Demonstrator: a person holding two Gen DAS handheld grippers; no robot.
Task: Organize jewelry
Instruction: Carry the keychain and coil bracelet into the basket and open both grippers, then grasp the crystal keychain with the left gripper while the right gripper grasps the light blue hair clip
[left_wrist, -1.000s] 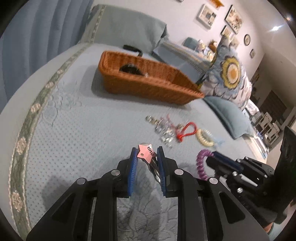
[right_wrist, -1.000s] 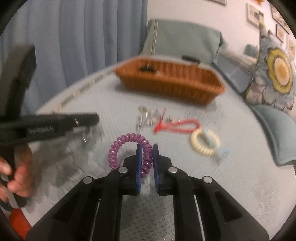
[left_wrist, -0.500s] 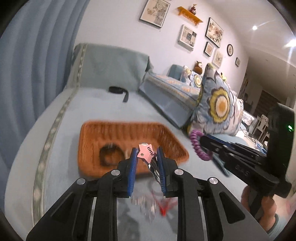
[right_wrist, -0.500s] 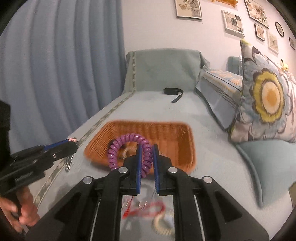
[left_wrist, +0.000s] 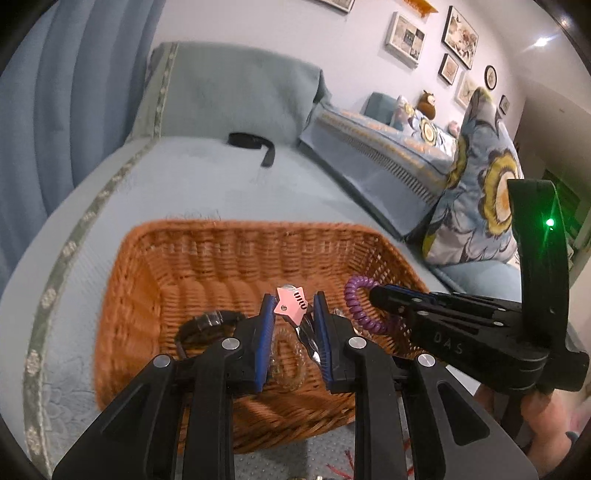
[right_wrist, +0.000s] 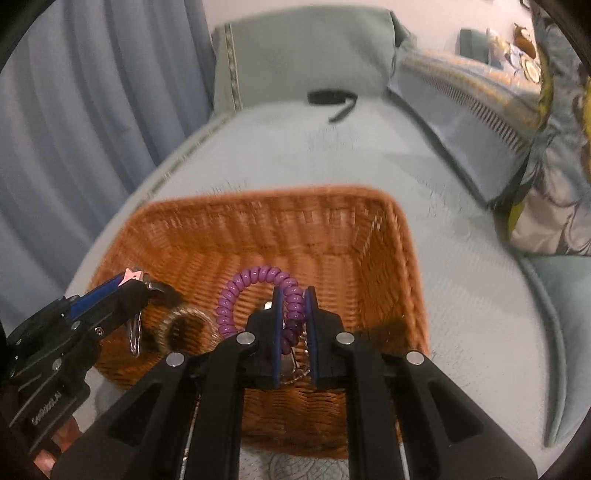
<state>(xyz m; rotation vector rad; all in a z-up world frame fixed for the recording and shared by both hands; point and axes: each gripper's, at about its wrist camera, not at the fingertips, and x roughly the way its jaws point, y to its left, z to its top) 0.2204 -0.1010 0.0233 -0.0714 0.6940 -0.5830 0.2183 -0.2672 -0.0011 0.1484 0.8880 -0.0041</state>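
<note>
Blue bedding lies under a brown woven basket (left_wrist: 155, 266). Over it, the left gripper (left_wrist: 291, 314) pinches a pink star clip (left_wrist: 290, 305), and the right gripper (right_wrist: 293, 314) pinches a purple coil band (right_wrist: 255, 280). A dark ring (left_wrist: 207, 321) and a clear band (left_wrist: 288, 354) lie inside. Farther back lies a black strap (left_wrist: 255, 142).

Blue curtain (left_wrist: 66, 92), framed pictures (left_wrist: 406, 35), floral cushion (left_wrist: 480, 192)

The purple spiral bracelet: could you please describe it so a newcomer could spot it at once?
Find the orange-brown wicker basket on the blue bedspread. Above it, the right hand-held gripper pinches a purple coiled plastic bracelet. It alone is telephone-cord spiralled, unlike the pink star hair clip in the left hand-held gripper.
</note>
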